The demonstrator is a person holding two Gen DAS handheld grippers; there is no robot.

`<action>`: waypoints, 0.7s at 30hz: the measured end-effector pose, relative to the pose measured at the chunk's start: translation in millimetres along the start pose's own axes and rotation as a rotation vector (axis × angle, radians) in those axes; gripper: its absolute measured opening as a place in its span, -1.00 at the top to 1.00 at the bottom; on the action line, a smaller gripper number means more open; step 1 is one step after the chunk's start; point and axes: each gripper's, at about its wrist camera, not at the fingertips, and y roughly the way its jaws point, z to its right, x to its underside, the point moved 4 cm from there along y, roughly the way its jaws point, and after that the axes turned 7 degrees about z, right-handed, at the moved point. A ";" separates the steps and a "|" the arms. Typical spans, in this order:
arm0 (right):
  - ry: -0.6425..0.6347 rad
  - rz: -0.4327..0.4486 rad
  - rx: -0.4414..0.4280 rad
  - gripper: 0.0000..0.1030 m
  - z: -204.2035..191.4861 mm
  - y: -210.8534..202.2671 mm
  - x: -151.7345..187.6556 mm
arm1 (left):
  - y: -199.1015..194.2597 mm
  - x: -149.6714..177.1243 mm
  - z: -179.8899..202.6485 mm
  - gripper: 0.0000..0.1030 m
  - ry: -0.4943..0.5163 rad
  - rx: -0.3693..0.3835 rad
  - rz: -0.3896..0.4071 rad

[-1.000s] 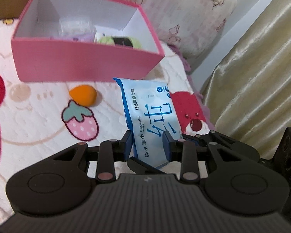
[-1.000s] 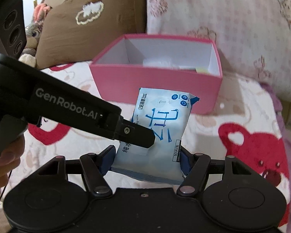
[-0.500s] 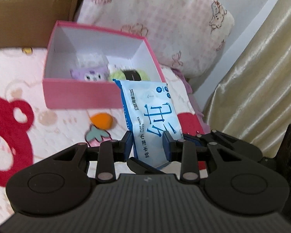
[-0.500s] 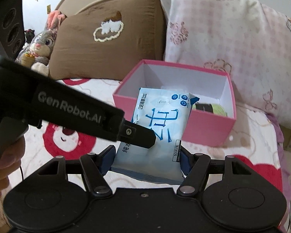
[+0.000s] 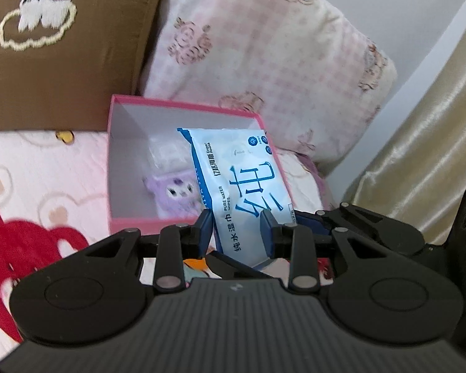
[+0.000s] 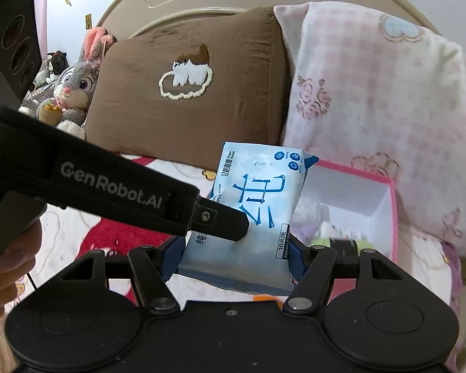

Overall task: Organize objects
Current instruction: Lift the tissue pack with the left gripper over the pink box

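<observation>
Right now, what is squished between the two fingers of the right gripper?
The blue-and-white wet wipes pack, clamped across its width by the right gripper. The right wrist view shows it; the left gripper pinches it too.

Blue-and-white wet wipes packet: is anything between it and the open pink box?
Nothing visible blocks it. The blue-and-white wet wipes packet, held by both the left gripper and right gripper, hangs in front of the open pink cardboard box. A purple plush toy already lies inside.
</observation>
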 end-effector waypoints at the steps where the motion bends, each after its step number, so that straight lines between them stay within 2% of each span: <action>1: 0.005 -0.001 -0.006 -0.38 2.1 6.7 -4.9 | 5.6 -6.6 -3.5 0.41 0.005 -0.011 -0.002; 9: 0.035 -0.029 -0.032 -0.38 30.5 69.5 -20.3 | 66.8 -36.7 -34.2 0.41 -0.010 -0.060 -0.045; 21: 0.140 -0.140 -0.038 -0.38 72.3 142.3 18.0 | 153.4 -20.2 -65.6 0.41 -0.075 -0.081 -0.121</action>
